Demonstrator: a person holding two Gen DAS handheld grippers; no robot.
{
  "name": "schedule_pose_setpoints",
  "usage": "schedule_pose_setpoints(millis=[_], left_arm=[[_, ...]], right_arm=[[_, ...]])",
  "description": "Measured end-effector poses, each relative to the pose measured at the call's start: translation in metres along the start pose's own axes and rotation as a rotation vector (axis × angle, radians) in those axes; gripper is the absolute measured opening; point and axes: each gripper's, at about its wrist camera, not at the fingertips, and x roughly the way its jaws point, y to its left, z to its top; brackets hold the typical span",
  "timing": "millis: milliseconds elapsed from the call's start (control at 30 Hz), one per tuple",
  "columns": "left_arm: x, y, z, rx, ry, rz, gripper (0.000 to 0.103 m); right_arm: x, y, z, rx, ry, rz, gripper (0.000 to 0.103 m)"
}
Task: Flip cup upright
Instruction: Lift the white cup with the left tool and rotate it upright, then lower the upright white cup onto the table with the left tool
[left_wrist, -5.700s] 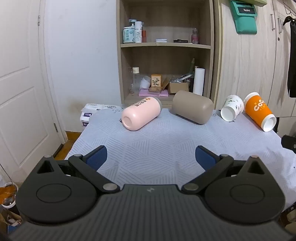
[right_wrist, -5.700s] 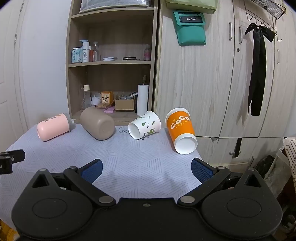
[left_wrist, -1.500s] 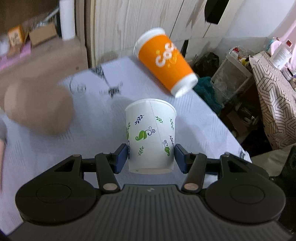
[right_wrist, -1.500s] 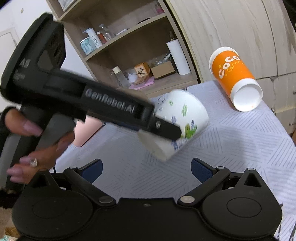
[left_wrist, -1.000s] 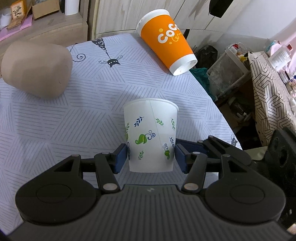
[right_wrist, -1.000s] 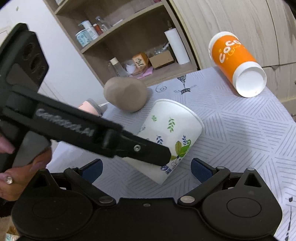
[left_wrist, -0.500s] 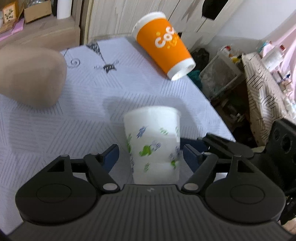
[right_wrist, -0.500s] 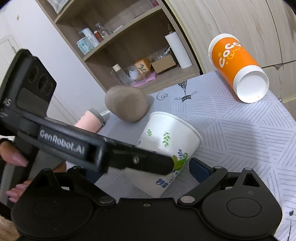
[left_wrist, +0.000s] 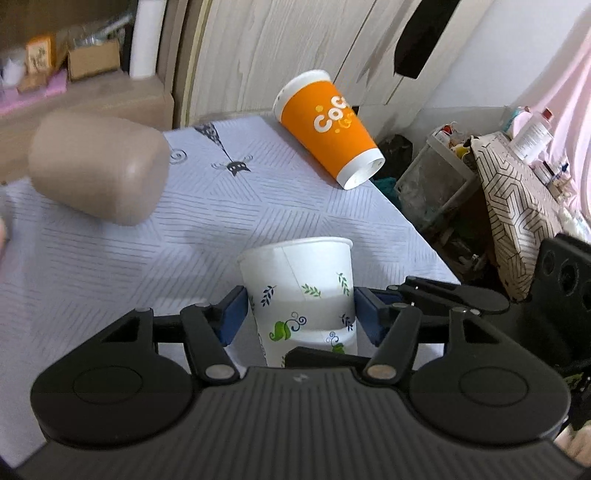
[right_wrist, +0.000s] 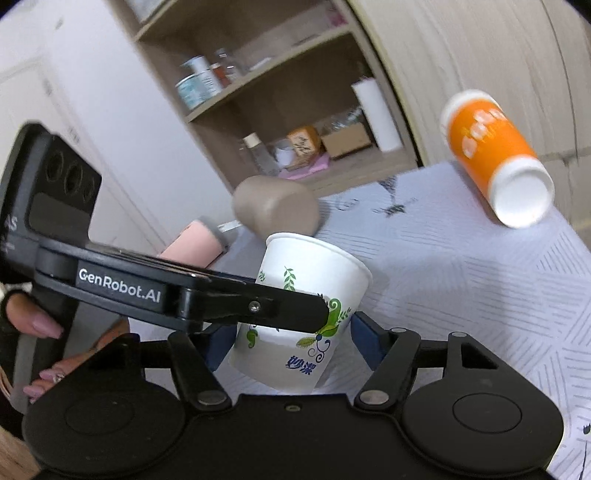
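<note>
The leaf-print cup (left_wrist: 299, 291) sits mouth-up on the tablecloth (left_wrist: 110, 266) between the pads of the left gripper (left_wrist: 300, 314), which look barely off its walls; right gripper (right_wrist: 286, 341) brackets it unclenched. Best move: back both straight out without nudging it

The room light is soft and even, not very bright. A pale shadow lies on the tablecloth (left_wrist: 110, 266) just past the paper cup (left_wrist: 299, 291). Far things look smeared: the shelf (left_wrist: 74, 92) is fuzzy, and the brown tumbler (left_wrist: 99, 170) has soft edges. The black tool parts close to the camera look sharp. From the right tool, the orange cup (right_wrist: 495, 155) is blurry and its letters cannot be read. Straight lines bend near the edges, and the corners go dark.
</note>
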Motion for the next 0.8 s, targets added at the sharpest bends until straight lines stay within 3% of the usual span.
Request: schedule_pose_setpoints(millis=[267,433,800], left_arm=[[-0.05,-0.006,-0.048,0.093,-0.164,0.075,0.062],[-0.07,0.0,-0.075,0.092,-0.233,0.109,0.062],[-0.077,0.008,-0.084,0.098,-0.359,0.156,0.062]], right_arm=[[-0.01,0.057,-0.017,-0.252,-0.051,-0.023,0.073],[-0.007,0.091,-0.037,-0.433,-0.088,-0.081,0.073],[0.006,0.12,-0.043,-0.7,-0.162,-0.201,0.073]])
